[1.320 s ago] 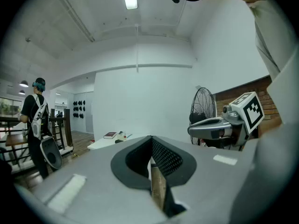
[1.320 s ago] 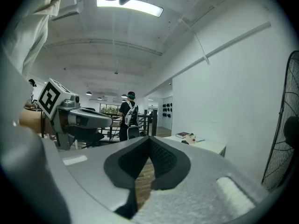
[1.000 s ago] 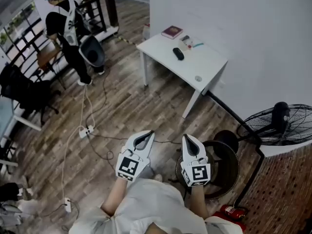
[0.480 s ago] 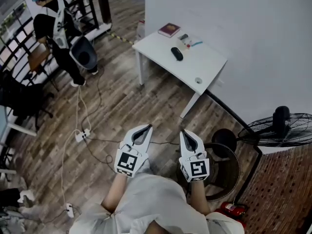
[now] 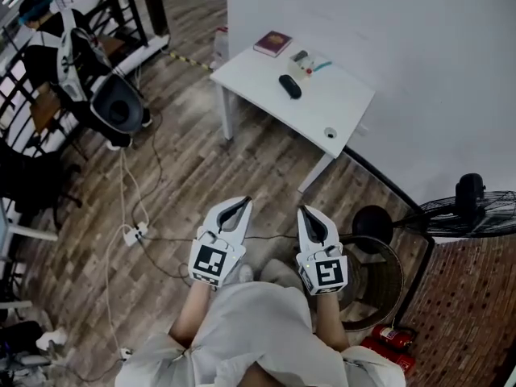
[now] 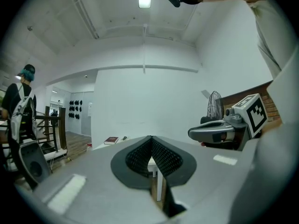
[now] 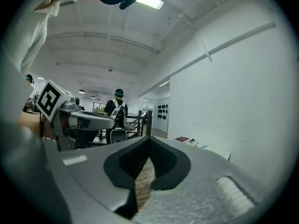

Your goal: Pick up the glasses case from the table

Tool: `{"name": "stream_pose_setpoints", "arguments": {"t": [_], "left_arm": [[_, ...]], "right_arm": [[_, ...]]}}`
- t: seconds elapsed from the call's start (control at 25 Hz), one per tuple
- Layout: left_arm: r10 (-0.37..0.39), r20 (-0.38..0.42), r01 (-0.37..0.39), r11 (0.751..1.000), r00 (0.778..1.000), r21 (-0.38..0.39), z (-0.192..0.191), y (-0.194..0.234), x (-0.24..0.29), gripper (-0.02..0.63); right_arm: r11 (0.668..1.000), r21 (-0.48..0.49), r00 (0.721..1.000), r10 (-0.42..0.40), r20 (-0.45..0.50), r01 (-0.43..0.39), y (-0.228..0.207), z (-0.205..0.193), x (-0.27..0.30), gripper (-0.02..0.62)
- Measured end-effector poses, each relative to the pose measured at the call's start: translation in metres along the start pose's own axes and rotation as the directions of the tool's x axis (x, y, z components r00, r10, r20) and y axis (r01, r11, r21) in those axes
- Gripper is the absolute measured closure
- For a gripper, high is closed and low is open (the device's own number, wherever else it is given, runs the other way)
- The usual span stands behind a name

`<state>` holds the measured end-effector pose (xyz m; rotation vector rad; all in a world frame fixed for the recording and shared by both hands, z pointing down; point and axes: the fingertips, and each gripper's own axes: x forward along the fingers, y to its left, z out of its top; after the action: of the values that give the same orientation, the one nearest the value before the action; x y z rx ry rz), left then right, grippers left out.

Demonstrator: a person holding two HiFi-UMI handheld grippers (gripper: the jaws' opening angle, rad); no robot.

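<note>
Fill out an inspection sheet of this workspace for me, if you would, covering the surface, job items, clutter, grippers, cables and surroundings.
Surface: white table against the wall, well ahead of the grippers.
Job's things: dark glasses case lying on the table, not held.
Clutter: maroon book, small items, small round object, all on the table.
Grippers: left gripper and right gripper shut, empty, over the floor.
Cables: white cable and power strip on the wooden floor.
Surroundings: standing fan; person with backpack.
</note>
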<state>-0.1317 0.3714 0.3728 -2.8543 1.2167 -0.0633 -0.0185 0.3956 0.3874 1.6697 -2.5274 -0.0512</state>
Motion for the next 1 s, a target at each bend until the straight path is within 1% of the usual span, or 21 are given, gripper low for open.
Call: {"name": "stream_pose_setpoints", "arguments": {"t": [0.32,0.52,0.72,1.0], "left_arm": [[-0.010,-0.017,0.010,1.000,1.000,-0.019,-0.011,0.032,0.041,0.588],[0.009,-0.039,-0.010,1.000,0.999,-0.025,-0.020,0.057,0.073,0.588],[0.017,-0.042,-0.018,1.000,0.999,-0.011,-0.011,0.075,0.126,0.588],[0.055,-0.059,-0.055,0.998,0.997,-0.013,-0.008,0.100,0.194,0.588]], "right_arm": [[1.000,0.014,1.000,-0.005,-0.016,0.005,-0.025,-0.007,0.049,0.591],[1.000,0.021,1.000,0.010,-0.023,-0.009,-0.045,-0.011,0.086,0.591],[0.999,0.027,0.998,0.040,-0.039,-0.039,-0.085,-0.011,0.127,0.591],[0.996,0.043,0.996,0.084,-0.035,-0.083,-0.139,-0.009,0.182,0.591]]}}
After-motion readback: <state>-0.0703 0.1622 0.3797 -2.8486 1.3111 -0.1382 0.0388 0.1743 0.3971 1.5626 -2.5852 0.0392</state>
